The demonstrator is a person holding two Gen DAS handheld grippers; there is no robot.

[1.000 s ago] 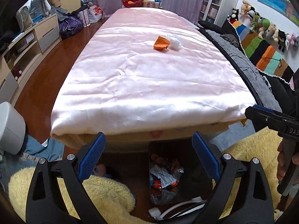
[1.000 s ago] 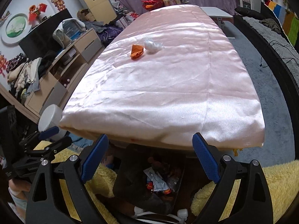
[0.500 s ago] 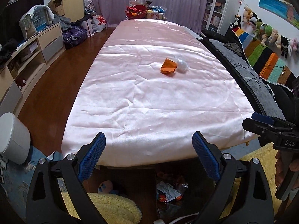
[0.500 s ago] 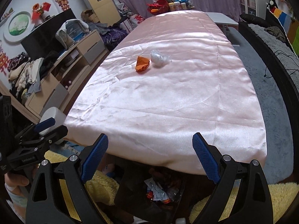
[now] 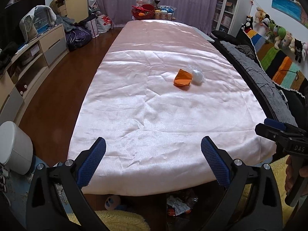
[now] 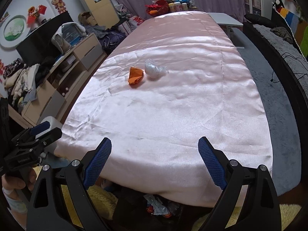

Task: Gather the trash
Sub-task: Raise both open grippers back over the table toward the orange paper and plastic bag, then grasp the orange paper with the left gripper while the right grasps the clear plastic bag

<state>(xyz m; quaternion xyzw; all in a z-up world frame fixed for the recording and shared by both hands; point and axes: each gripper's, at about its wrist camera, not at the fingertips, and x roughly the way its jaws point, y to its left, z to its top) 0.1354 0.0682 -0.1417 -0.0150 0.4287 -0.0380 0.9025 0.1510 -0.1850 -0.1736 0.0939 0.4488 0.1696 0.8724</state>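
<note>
A crumpled orange wrapper (image 5: 182, 78) and a clear crumpled plastic bag (image 5: 197, 76) lie side by side in the middle of the pink satin table (image 5: 154, 115); they also show in the right wrist view, the wrapper (image 6: 135, 75) and the bag (image 6: 154, 70). My left gripper (image 5: 153, 150) is open and empty above the near table edge. My right gripper (image 6: 155, 149) is open and empty above the same edge, to the right. A dark bin holding trash (image 6: 157, 207) stands on the floor under the near edge.
A white stool (image 5: 14, 147) stands at the left. Cabinets (image 5: 28, 57) line the left wall. A dark sofa (image 5: 259, 80) runs along the right. Bottles and a red basket (image 5: 144, 11) sit at the far end. Yellow fluffy rug (image 5: 119, 220) lies below.
Both grippers have risen and tilted up from the bin under the table edge toward the tabletop. The wrapper and bag now appear closer. Both stay open and empty.
</note>
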